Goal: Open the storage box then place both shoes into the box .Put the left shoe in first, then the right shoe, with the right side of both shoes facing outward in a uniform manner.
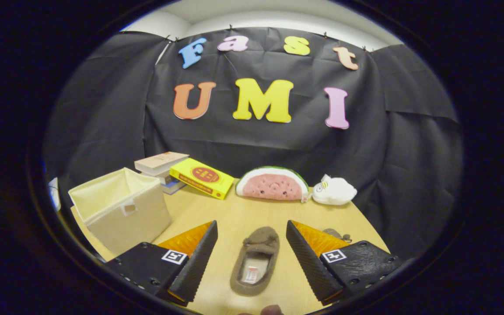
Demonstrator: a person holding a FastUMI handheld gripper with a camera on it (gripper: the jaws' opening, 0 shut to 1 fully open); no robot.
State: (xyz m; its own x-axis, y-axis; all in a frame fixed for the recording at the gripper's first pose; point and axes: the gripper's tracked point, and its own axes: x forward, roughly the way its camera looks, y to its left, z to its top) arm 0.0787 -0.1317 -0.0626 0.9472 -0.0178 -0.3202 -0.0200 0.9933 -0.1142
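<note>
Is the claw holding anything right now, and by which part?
Nothing. The claw is open, its fingers apart on either side of the brown fuzzy slipper on the table, not touching it.

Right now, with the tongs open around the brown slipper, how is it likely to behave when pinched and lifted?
The slipper looks soft and fuzzy, so its sides will probably squash in. It seems light. Lying flat between the open tongs, it is unlikely to roll, though it may sag or swing when lifted.

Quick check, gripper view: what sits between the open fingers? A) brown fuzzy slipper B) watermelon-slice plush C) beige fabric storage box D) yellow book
A: the brown fuzzy slipper lies on the wooden table between the fingers of the open gripper, untouched by either; the beige fabric storage box stands open, off beside one finger.
</note>
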